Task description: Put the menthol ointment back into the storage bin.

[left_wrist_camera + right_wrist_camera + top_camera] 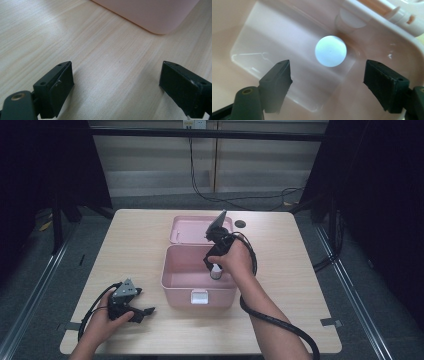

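Note:
An open pink box (180, 296) stands in the middle of the table, its lid (192, 229) folded back behind it. Inside, near the right wall, a small bottle with a white cap (216, 271) stands upright. My right gripper (212, 264) points down into the box just above the bottle. From the right gripper view the round white cap (331, 51) lies below and ahead of the right gripper (328, 77), whose jaws stand wide and touch nothing. My left gripper (144, 315) rests open on the table at the front left, nothing between its fingers (60, 85).
A small dark disc (240, 224) lies on the table right of the lid. The box's rounded corner (150, 15) shows ahead of the left gripper (117, 82). Bare wood (125, 250) stretches left of the box. A cable trails from the right hand toward the front edge.

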{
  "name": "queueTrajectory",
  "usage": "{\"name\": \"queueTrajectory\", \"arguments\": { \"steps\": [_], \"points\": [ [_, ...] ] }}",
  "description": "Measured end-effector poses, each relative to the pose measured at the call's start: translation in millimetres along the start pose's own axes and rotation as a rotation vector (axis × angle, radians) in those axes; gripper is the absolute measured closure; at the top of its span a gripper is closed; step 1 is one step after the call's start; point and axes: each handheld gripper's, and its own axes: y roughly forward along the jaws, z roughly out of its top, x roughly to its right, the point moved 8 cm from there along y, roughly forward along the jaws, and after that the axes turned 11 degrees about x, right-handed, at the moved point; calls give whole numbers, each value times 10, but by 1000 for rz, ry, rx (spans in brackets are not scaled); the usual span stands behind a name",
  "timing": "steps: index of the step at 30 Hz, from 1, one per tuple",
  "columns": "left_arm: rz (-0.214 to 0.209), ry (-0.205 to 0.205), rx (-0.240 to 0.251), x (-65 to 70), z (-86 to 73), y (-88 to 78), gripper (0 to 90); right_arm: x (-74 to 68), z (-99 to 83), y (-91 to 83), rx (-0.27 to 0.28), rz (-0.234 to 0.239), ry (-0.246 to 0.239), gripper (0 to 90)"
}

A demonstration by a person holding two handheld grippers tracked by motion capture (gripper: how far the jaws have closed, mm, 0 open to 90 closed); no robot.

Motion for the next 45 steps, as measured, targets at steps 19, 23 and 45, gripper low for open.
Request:
{"name": "queueTrajectory", "arguments": {
  "steps": [19,23,45],
  "points": [
    [0,0,0,0,0,-1,113,-153,11,-351,8,69,-87,181],
    [0,-1,1,0,0,-1,113,-133,7,-467,20,77,-107,185],
    [0,-1,1,0,0,-1,113,125,-183,-769,50,93,-183,191]
  ]
}}
